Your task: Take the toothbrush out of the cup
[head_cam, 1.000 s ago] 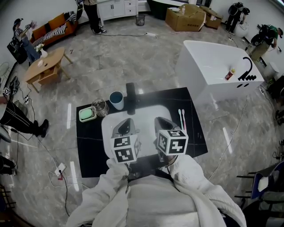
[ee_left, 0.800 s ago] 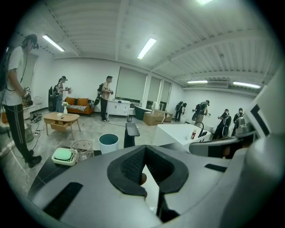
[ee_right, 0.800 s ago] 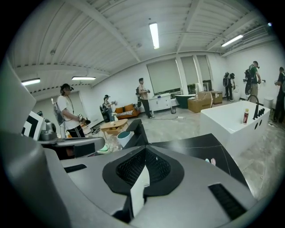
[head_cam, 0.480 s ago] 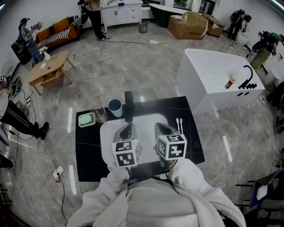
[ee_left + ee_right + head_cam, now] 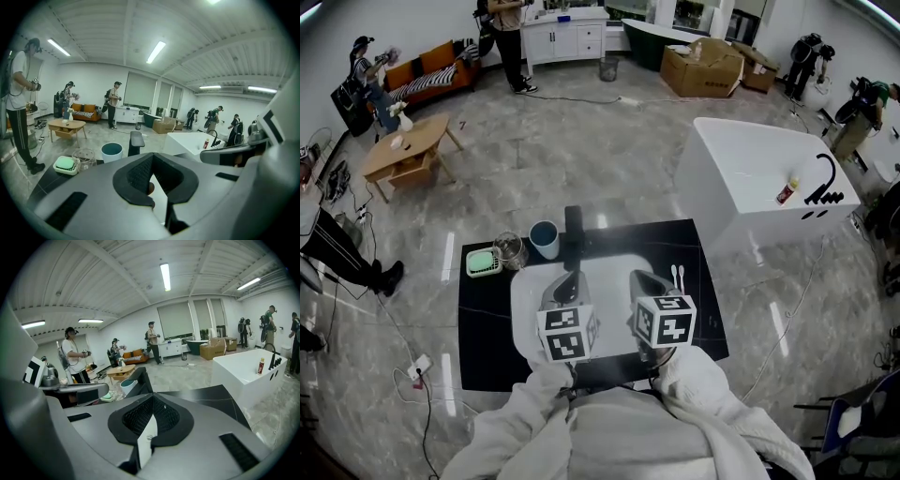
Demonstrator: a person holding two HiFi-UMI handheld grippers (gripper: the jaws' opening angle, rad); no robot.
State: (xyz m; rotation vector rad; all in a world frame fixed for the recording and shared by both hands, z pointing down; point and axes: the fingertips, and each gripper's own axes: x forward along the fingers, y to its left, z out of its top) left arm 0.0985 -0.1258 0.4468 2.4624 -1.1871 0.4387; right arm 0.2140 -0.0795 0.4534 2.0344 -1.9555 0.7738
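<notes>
While both claws hang over the white basin (image 5: 609,267) sunk in the black surface (image 5: 487,328), the objects read from left to right as follows. Farthest left of the left claw (image 5: 566,281) sits a green soap dish (image 5: 484,262), then a clear glass jar (image 5: 510,249), then the blue cup (image 5: 545,237), which stands upright ahead and to the left of that claw and shows no brush in it from either the head view or the left gripper view. A black faucet (image 5: 573,225) rises directly ahead of the left claw, between cup and basin. The left claw is drawn together at its tips and grips nothing; only a thin strip of basin shows through below them. The right claw (image 5: 647,275), beside it, is likewise closed at the tips and empty. Just to the right of the right claw, two pale toothbrushes (image 5: 679,281) lie flat and side by side on the surface at the basin's edge, well apart from the cup. Their long axes run away from the person, roughly parallel to the claw, with the heads at the far end. The right hand is clearly the nearer one; judged from this layout, removal from the cup appears already complete.
</notes>
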